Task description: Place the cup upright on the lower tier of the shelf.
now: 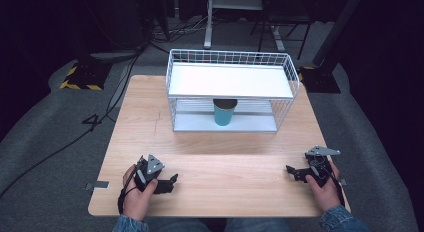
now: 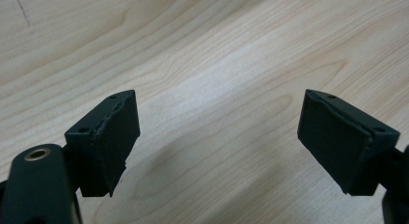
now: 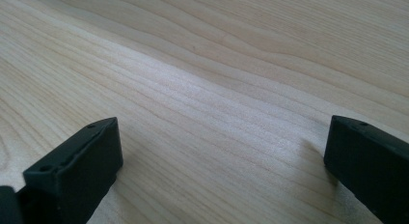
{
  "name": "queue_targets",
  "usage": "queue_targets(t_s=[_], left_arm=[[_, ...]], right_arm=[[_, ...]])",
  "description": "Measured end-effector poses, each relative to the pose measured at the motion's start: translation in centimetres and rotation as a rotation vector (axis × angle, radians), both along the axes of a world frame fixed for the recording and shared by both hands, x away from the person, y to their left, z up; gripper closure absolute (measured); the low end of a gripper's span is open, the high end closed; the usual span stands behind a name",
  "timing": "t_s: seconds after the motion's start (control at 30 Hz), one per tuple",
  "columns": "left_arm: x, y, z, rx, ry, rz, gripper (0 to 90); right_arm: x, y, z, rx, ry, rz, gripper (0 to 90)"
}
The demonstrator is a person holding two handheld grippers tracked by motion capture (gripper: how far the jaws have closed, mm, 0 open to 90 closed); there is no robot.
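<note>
Our left gripper [image 2: 218, 137] had its fingers [image 2: 108, 142] spread wide with nothing between them but bare bench, and the right gripper [image 3: 219, 166] was the same, its fingers [image 3: 77, 171] parted over pale wood. Both rested near the front edge of the bench [image 1: 210, 192], well apart from each other. The teal cup [image 1: 223, 112] stood upright on the lower level of the white wire rack [image 1: 172, 77], under the solid white shelf [image 1: 230, 80].

We judged the reach to be the risky part: the opening is low, so a gripper could knock the shelf edge or the wire side, and a thin, tapered cup would tip or crush if squeezed unevenly. The finger pads looked like matte black rubber, blocky and slightly ragged; the bench was smooth light-grained wood.
</note>
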State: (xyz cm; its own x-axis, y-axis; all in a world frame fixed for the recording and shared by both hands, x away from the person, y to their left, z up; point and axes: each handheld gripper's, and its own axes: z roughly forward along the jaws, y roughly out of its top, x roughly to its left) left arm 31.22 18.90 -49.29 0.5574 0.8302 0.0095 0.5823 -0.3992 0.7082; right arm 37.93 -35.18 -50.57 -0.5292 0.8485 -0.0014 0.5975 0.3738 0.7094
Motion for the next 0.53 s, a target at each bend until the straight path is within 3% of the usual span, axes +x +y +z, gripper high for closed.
queue_targets(t_s=[0.23, 0.53], left_arm=[[0.20, 0.03, -0.92, 0.005, 0.051, -0.007, 15.6], [0.27, 0.36, -1.12, -0.011, 0.042, -0.032, 14.3]], right_arm=[[0.00, 0.00, 0.00, 0.000, 0.000, 0.000, 0.1], [0.00, 0.00, 0.01, 0.000, 0.001, 0.000, 0.1]])
